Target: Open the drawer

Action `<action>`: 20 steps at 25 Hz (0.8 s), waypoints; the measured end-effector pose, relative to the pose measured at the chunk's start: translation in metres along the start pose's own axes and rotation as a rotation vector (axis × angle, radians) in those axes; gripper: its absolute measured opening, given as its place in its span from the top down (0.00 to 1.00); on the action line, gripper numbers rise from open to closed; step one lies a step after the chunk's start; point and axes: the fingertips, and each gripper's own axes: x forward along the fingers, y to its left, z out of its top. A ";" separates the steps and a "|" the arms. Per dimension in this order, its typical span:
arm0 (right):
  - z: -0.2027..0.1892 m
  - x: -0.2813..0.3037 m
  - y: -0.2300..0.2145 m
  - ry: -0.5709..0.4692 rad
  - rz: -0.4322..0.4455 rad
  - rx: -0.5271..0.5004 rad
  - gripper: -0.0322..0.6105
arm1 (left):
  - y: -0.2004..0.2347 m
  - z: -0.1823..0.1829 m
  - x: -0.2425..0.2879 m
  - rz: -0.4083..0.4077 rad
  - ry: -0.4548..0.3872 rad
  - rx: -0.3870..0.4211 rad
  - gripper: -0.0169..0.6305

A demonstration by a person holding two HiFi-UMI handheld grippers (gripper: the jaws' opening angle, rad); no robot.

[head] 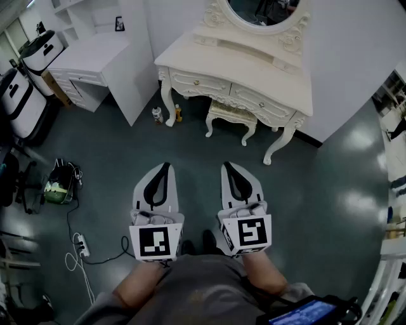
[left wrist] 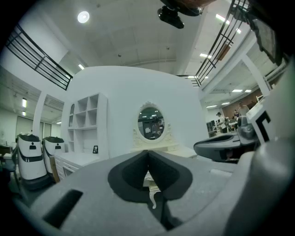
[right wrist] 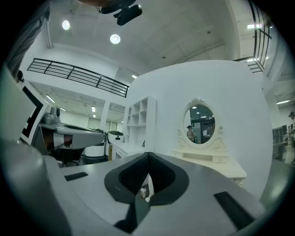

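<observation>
A cream dressing table [head: 254,66] with an oval mirror [head: 266,9] stands ahead against the white wall. Its front has two drawers with small knobs, the left drawer [head: 198,83] and the right drawer [head: 262,103], both pushed in. A matching stool [head: 231,115] is tucked under it. My left gripper [head: 167,165] and right gripper [head: 226,165] are held level side by side, well short of the table, both shut with nothing between the jaws. The left gripper [left wrist: 148,152] faces the mirror [left wrist: 150,122]. The right gripper [right wrist: 147,155] faces the table [right wrist: 221,165] from its left.
A white desk with shelves [head: 98,57] stands left of the dressing table. Two small bottles [head: 157,115] sit on the floor by its leg. White machines [head: 25,95], a green bag [head: 58,188] and a power strip with cable [head: 80,245] lie at the left.
</observation>
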 end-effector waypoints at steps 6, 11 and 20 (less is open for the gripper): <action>-0.007 0.006 -0.022 0.007 0.009 -0.003 0.93 | -0.013 -0.003 0.018 0.017 0.002 -0.015 0.95; -0.009 0.017 -0.042 -0.001 0.041 0.007 0.93 | -0.023 -0.004 0.035 0.038 0.023 -0.008 0.95; -0.023 0.051 -0.065 0.012 0.073 0.028 0.93 | -0.013 -0.011 0.057 0.110 0.032 -0.005 0.95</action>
